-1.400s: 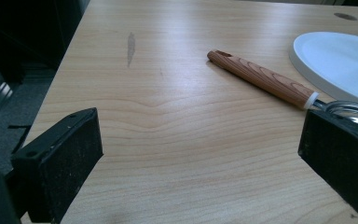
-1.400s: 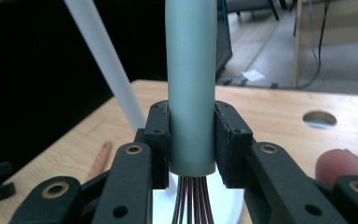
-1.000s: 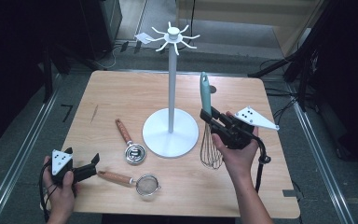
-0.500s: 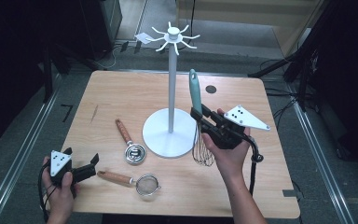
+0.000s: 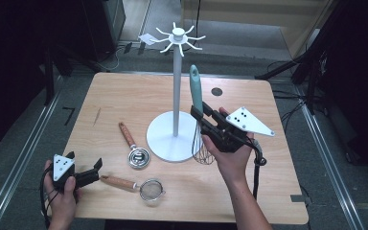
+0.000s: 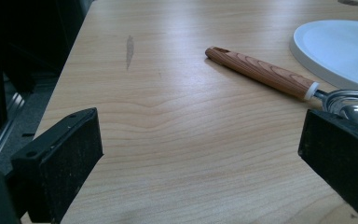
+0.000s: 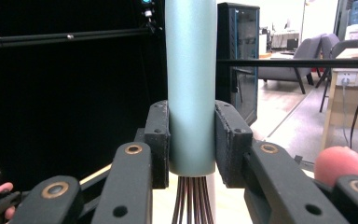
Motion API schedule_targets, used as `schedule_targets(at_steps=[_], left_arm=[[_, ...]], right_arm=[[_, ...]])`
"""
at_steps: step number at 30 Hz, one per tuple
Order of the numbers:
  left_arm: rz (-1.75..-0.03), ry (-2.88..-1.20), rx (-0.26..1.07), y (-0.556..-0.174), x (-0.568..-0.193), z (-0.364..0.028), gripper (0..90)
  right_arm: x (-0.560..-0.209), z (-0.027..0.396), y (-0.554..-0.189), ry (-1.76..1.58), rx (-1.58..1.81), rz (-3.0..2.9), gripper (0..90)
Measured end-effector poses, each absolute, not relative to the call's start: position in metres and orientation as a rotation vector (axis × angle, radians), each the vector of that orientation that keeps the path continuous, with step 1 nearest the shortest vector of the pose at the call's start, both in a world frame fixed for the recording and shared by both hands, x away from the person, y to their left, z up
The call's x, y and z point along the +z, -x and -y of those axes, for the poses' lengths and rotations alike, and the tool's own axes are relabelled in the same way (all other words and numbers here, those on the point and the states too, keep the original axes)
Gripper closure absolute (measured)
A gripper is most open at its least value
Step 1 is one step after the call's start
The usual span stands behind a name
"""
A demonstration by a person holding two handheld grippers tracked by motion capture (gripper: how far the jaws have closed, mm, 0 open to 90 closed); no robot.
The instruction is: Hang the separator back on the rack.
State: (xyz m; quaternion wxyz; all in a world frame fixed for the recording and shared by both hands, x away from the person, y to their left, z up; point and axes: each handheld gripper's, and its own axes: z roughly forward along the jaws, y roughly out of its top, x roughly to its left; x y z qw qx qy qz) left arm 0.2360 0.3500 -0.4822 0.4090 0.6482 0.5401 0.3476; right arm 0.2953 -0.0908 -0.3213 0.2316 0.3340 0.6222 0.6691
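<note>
Right tool: your right tool point(image 5: 202, 125) is clamped on the whisk point(image 5: 197, 111), both pads pressed against the lower end of its teal handle, as the right gripper view shows point(image 7: 190, 140).
Whisk: you hold it upright and off the surface, handle pointing up and the wire loops hanging below the jaws, just beside the rim of the stand's base.
Left tool: your left tool point(image 5: 92, 173) rests low at the near left corner of the surface, jaws spread wide with nothing between them; the left gripper view point(image 6: 200, 154) shows bare wood in the gap.
Stand: the white stand point(image 5: 176, 96) is at the middle of the surface point(image 5: 124, 96), a round base with a tall post and a ring of hooks on top.
Strainer: a small mesh strainer point(image 5: 139, 187) with a wooden handle lies just in front of your left tool.
Scoop: a metal scoop point(image 5: 133, 147) with a wooden handle lies left of the stand's base, close to its rim.
</note>
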Motion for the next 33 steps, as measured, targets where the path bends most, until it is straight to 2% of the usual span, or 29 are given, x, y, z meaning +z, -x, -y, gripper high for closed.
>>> schedule_targets(at_steps=[33], left_arm=[[-1.366, -1.645, 0.871, -0.237, -0.482, -0.350, 0.0]], right_arm=[[-0.298, 0.076, -0.290, -0.814, 1.894, -1.663, 71.1]])
